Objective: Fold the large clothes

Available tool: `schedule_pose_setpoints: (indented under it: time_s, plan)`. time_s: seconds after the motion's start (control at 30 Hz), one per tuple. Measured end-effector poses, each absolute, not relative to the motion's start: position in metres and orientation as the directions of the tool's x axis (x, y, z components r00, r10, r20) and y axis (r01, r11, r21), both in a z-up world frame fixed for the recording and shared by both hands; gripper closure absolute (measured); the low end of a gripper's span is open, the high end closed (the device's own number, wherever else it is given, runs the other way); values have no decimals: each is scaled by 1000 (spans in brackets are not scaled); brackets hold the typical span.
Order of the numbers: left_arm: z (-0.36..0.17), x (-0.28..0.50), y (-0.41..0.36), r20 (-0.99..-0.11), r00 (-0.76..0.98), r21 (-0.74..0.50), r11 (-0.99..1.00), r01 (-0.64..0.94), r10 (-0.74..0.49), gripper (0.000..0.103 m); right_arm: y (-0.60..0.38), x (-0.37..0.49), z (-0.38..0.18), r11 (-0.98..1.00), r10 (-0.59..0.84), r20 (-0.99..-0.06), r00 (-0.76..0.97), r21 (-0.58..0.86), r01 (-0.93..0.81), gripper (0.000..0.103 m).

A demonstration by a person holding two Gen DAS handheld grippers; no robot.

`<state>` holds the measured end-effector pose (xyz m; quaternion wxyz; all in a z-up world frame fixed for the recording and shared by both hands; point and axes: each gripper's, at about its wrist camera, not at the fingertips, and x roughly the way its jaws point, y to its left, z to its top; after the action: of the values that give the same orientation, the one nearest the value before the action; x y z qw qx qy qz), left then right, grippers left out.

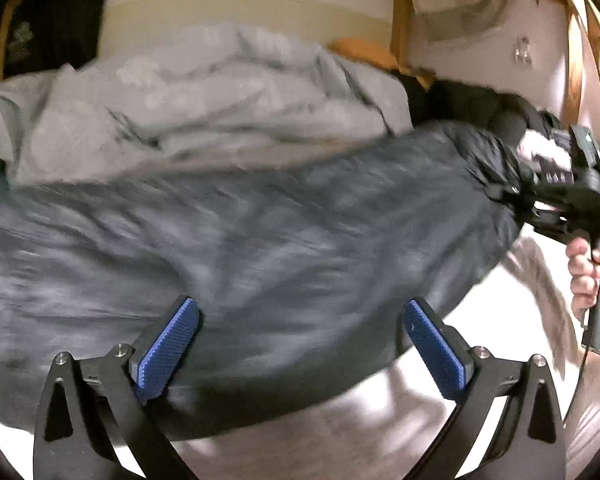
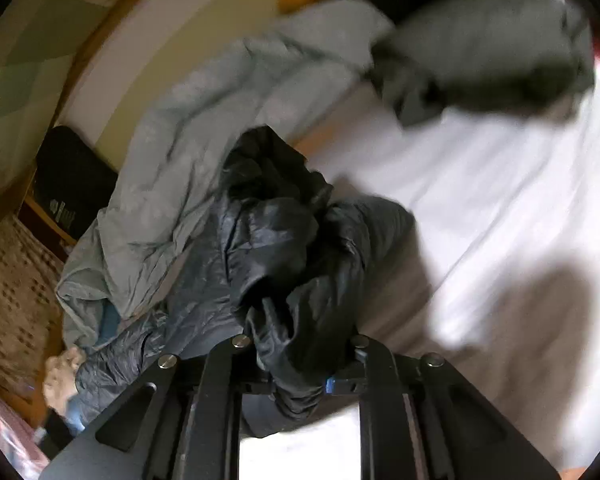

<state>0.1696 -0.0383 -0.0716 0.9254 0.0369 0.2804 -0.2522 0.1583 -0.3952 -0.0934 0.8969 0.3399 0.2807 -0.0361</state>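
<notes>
Dark jacket [image 1: 228, 216] sprawls across the white bed [image 2: 500, 200], at 6 o'clock from the grey duvet [image 1: 204, 96]. Right gripper [image 2: 300, 360] pinches its bunched end, probably to draw it flat; left gripper [image 1: 300, 344] hovers, jaws spread, empty.

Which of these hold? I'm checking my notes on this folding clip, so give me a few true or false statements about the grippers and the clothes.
1. The right gripper is clamped on the dark jacket. True.
2. The left gripper is shut on the jacket. False: its blue pads stand wide apart.
3. A pale grey garment lies behind the jacket. True.
4. The jacket lies on a wooden floor. False: it lies on a white sheet.
</notes>
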Motion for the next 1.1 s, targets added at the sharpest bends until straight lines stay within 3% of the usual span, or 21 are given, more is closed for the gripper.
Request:
schedule_pose_setpoints:
  time_s: [0.2,0.37,0.47,0.77,0.93,1.1]
  plan:
    - [-30,174,-7,-517,761,-112,913,393,-391,1,-443,129,-48,783,-159,-542,825,440,440,88]
    - [-24,193,14,-624,709,-116,936,332,-329,2,-420,119,7,879,-324,-460,826,177,444,88]
    - [-21,196,28,-633,710,-141,948,285,-308,3,-381,117,33,929,-311,-419,853,57,367,88]
    - [2,192,72,-584,752,-226,951,211,-306,3,-231,128,80,991,-125,-340,932,-84,103,84]
    - [13,191,98,-554,790,-241,958,152,-265,3,-138,137,53,984,-23,-367,930,-170,-42,83]
    - [21,192,118,-529,805,-282,950,130,-268,3,-69,141,-7,969,59,-457,887,-186,-160,83]
